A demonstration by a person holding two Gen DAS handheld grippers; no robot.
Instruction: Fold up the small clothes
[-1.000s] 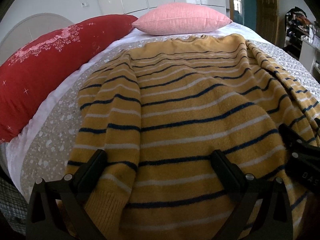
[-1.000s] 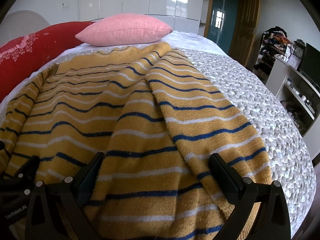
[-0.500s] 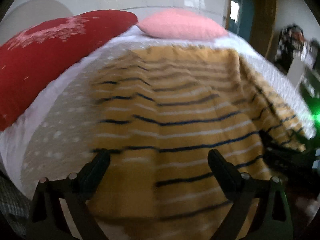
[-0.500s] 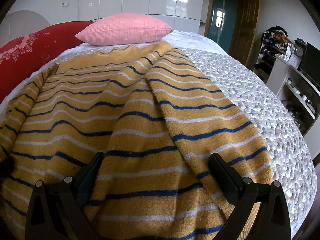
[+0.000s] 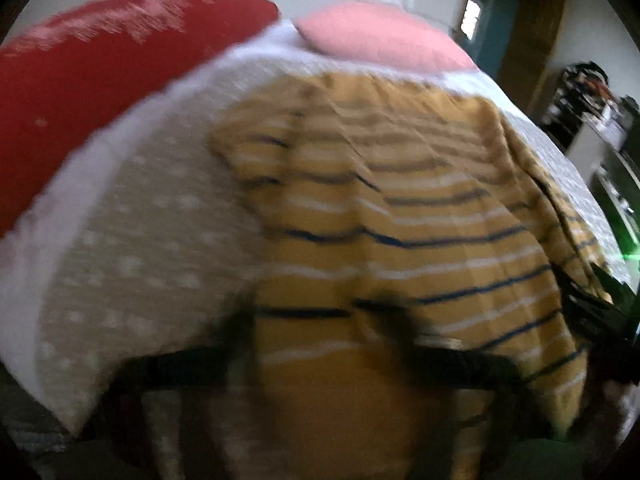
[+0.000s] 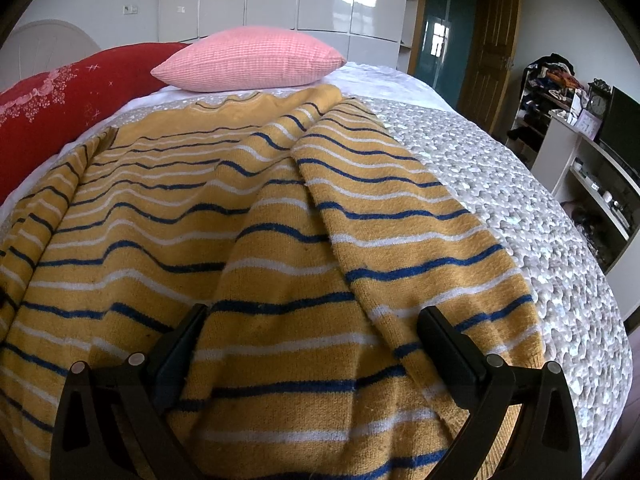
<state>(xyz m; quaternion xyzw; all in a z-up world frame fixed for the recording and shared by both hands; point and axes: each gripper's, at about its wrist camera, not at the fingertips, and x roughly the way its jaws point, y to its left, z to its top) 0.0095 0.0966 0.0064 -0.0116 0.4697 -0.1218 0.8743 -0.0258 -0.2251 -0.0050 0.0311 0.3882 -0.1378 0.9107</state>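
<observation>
1. Jaws: right gripper sits wide open over the striped sweater; left gripper too blurry, can't tell.
2. Sweater's spread flat on the bed, sleeves folded in, probably prepping a hem fold.

pretty clearly a bedroom in someone's home; a made bed fills the frame with a pink pillow and red pillow at upper left; glossy white wardrobe doors up top; cluttered shelves and a clock at right
</observation>
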